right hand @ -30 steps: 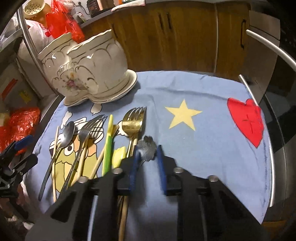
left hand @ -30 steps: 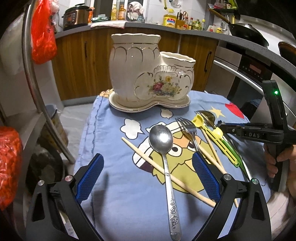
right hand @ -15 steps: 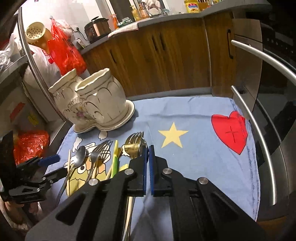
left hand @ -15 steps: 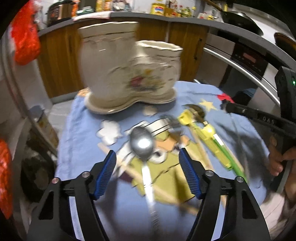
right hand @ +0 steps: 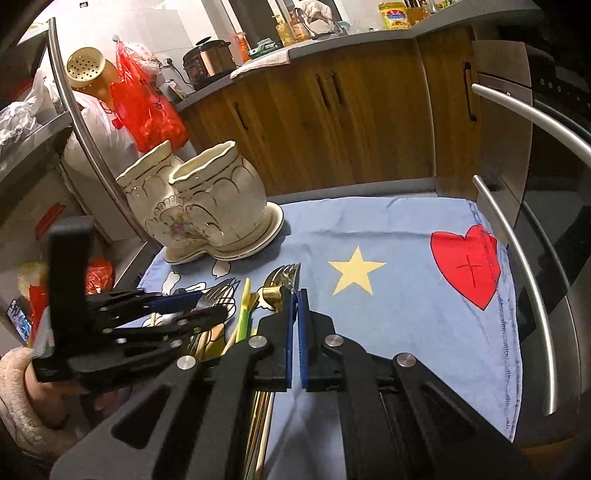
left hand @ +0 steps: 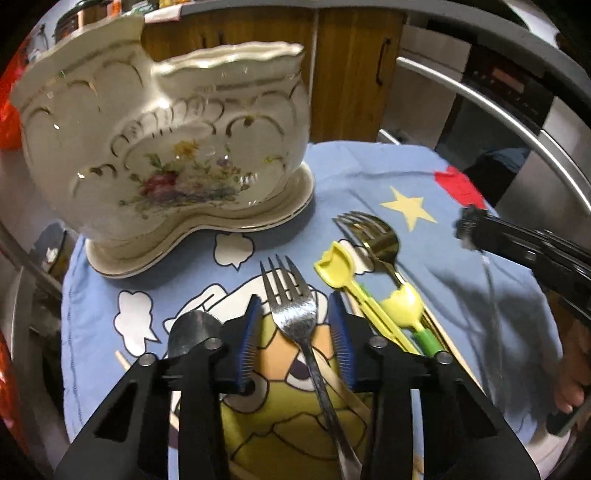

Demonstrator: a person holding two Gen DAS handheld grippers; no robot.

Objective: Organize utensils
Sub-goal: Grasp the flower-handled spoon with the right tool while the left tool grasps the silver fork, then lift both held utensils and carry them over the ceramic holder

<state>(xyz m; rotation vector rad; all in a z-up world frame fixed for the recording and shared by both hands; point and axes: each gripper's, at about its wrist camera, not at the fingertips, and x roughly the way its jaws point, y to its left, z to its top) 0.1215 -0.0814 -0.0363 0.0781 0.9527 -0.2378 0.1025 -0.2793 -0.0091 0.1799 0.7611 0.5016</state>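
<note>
Nothing's in the holder yet (every utensil lies on the cloth). Your left gripper fingers are closing around the fork; your right gripper is fully closed, apparently empty.

No legible text; yellow jar's label on counter too small to read.

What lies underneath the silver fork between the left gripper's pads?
Under the silver metal fork lies the blue cartoon-print cloth, and a pale wooden chopstick crosses beneath its handle. The left gripper is closing around it; its fingers hide the handle's lower end.
</note>
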